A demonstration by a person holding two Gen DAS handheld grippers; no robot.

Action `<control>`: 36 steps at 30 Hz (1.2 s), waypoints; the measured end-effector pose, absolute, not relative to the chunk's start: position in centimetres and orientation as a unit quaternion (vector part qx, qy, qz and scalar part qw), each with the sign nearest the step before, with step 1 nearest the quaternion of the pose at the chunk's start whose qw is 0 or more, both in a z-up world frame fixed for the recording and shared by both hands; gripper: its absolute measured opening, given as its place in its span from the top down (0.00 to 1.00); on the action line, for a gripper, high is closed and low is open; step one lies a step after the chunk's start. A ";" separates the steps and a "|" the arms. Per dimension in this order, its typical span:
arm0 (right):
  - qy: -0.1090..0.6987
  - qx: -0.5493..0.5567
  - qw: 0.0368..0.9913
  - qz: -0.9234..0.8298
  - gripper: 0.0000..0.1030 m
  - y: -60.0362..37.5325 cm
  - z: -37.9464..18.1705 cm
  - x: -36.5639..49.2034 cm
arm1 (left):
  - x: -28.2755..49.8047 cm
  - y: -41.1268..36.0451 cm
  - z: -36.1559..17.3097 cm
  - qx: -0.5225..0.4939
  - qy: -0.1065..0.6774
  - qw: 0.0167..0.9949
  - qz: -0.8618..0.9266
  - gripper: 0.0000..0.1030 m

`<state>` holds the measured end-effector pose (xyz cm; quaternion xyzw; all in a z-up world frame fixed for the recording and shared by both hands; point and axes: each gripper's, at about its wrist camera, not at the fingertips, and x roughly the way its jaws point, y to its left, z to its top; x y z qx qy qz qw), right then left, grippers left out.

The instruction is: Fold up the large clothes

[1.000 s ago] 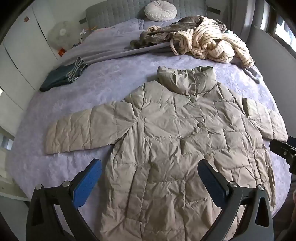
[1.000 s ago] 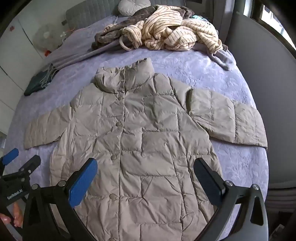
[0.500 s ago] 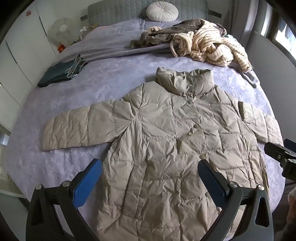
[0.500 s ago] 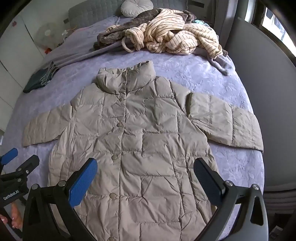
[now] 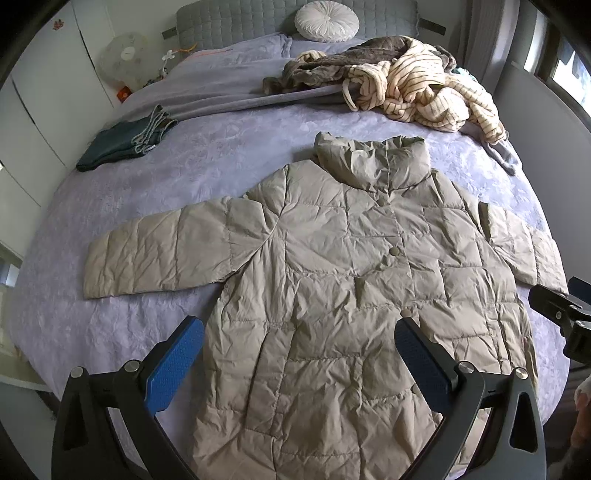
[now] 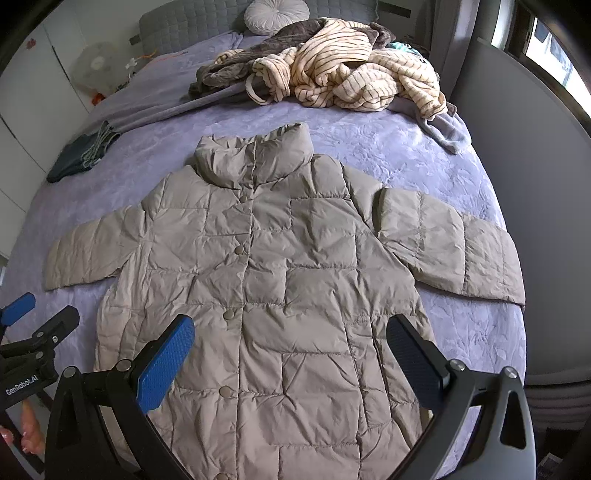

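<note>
while both grippers hang spread wide and empty above the coat's lower half, the coat (image 5: 332, 277) lies flat and face up on the bed (image 5: 229, 155), buttoned, collar toward the headboard, sleeves out to either side. going left to right: folded dark clothes (image 5: 122, 144) sit near the bed's left edge, well apart from the coat; the left gripper (image 5: 299, 354) hovers over the hem, touching nothing; the right gripper (image 6: 291, 350) hovers likewise beside it. a striped heap (image 5: 417, 92) is piled at the far right, beyond the collar, with a round pillow (image 5: 327, 20) behind.
</note>
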<state>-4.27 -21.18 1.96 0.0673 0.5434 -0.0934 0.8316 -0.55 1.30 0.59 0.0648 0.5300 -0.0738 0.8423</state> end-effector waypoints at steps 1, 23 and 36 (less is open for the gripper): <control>0.543 0.066 0.832 -0.094 0.00 -21.1 1.9 -4.3 | -0.5 1.3 0.6 0.065 0.530 0.842 -0.073 0.00; 0.543 0.063 0.832 -0.096 0.00 -21.1 2.0 -4.0 | -0.4 1.4 0.4 0.066 0.532 0.841 -0.072 0.00; 0.543 0.062 0.832 -0.095 0.00 -21.1 2.1 -3.9 | -0.4 1.3 0.5 0.065 0.533 0.841 -0.072 0.00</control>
